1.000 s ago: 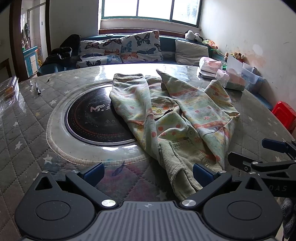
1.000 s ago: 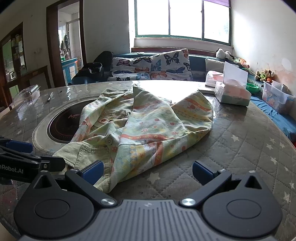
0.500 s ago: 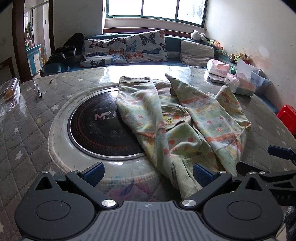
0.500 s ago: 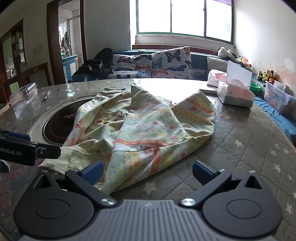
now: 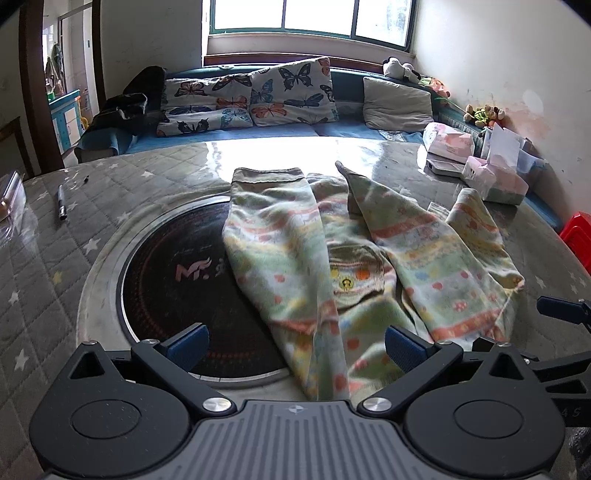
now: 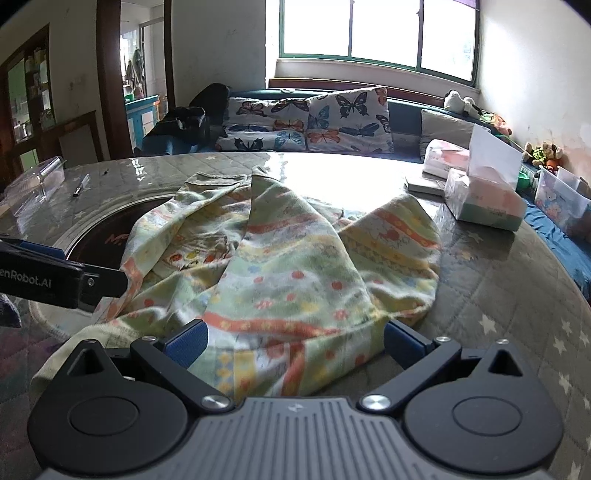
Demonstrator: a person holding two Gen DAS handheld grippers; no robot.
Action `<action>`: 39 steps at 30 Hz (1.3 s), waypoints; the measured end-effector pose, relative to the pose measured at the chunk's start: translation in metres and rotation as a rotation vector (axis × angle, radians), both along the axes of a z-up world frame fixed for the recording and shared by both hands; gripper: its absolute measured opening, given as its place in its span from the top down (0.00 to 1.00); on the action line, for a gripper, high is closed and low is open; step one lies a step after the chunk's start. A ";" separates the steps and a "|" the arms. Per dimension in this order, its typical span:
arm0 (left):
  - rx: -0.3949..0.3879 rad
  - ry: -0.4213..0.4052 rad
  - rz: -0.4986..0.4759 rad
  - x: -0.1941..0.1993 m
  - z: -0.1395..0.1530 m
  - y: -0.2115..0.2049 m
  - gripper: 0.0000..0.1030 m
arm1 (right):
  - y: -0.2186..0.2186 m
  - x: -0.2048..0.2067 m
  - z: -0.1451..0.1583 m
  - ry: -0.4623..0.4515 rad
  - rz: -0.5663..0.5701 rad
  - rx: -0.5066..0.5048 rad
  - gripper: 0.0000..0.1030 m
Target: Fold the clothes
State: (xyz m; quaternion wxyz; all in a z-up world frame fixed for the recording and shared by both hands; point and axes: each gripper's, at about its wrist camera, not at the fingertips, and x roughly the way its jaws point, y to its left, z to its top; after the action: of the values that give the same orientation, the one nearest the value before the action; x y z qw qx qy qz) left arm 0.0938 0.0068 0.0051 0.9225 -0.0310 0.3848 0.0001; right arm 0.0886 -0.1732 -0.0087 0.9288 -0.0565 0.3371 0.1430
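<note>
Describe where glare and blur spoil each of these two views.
Left wrist view: window light bounces off the glossy round quilted table, whitening its far edge; the near hem of the pastel patterned garment is smeared. Right wrist view: the same glare whitens the table beyond the garment, whose near folds look soft.

Daylight enters through the window [image 5: 310, 18] at top centre of both views, where the panes are blown out to white. It throws a strong white glare patch on the glossy bench [image 6: 354, 177] at upper centre, washing out the quilted pattern there. The room's left side is dimmer. Fisheye distortion bends walls and the bench rim, and the corners go black. The patterned garment [image 6: 280, 266] looks soft and blurred in the lower part of the frame.
</note>
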 end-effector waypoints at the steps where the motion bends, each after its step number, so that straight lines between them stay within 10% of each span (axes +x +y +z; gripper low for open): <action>1: 0.001 0.000 -0.003 0.003 0.000 -0.001 0.00 | 0.001 0.004 0.001 0.001 0.004 -0.001 0.01; 10: 0.002 -0.008 0.007 0.032 0.000 0.001 0.01 | 0.004 0.049 0.009 0.000 0.021 -0.005 0.09; 20: -0.028 0.020 -0.029 0.048 -0.014 0.008 0.42 | 0.027 0.119 0.019 -0.023 0.074 -0.011 0.20; 31: -0.056 0.052 -0.048 0.055 -0.024 0.011 0.51 | 0.075 0.183 0.005 -0.006 0.148 -0.065 0.26; 39: -0.060 0.055 -0.046 0.056 -0.026 0.012 0.50 | 0.074 0.204 -0.012 0.029 0.107 -0.071 0.66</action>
State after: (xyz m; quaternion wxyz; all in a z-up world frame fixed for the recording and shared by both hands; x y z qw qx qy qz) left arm 0.1499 0.0190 -0.0205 0.9100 -0.0497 0.4104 -0.0318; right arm 0.2926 -0.0989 -0.0203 0.9122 -0.1053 0.3521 0.1810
